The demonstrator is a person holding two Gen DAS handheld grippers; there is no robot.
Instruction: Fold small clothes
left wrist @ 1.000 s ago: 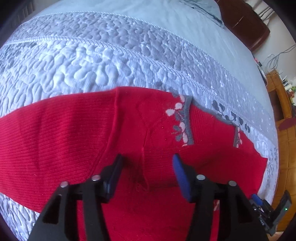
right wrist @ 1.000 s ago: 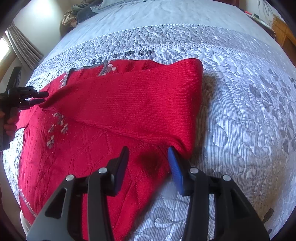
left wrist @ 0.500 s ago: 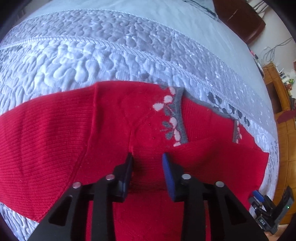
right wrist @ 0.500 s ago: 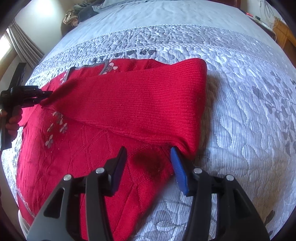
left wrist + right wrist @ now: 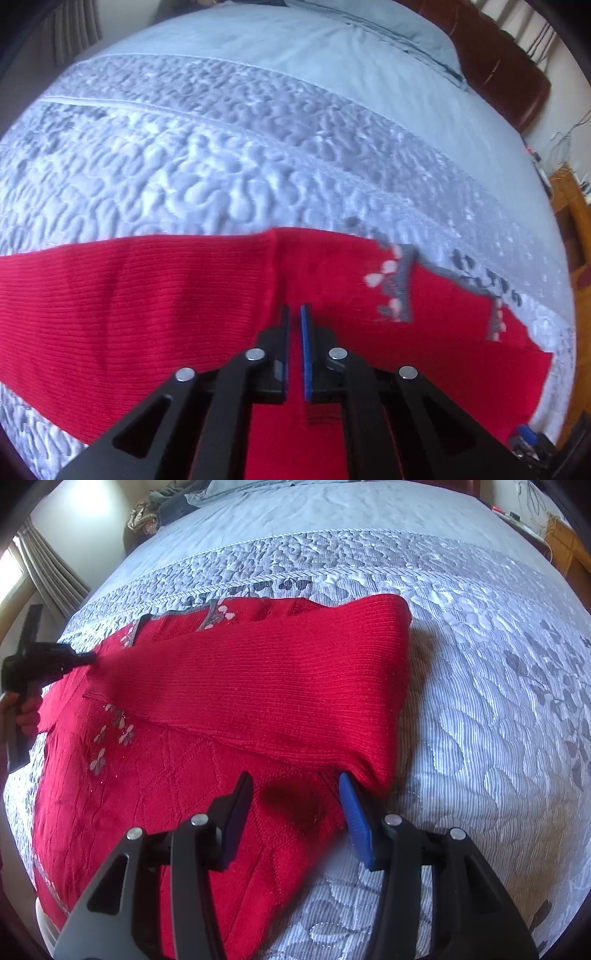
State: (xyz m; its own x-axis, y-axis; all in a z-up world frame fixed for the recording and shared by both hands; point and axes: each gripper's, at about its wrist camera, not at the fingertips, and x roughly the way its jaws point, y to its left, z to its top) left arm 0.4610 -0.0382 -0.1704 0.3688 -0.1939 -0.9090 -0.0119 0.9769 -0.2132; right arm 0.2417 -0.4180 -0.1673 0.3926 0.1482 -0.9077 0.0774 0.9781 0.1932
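A red knit sweater (image 5: 229,686) with grey floral trim lies on the quilted bed, one ribbed sleeve (image 5: 280,679) folded across its body. My left gripper (image 5: 294,314) is shut on a pinch of the red sweater (image 5: 147,302) near the sleeve seam; it also shows in the right wrist view (image 5: 48,657) at the sweater's far left edge. My right gripper (image 5: 295,786) is open, its jaws low over the sweater body beside the folded sleeve's cuff end, holding nothing.
The grey-white quilted bedspread (image 5: 480,701) covers the bed. A pale blue sheet and pillow (image 5: 332,48) lie beyond. A brown headboard (image 5: 509,70) and wooden furniture (image 5: 576,206) stand at the right. Clothes are piled (image 5: 159,506) at the far corner.
My left gripper's jaws closed from wide open onto the sweater fabric by the sleeve seam. My right gripper stayed open and shifted only slightly.
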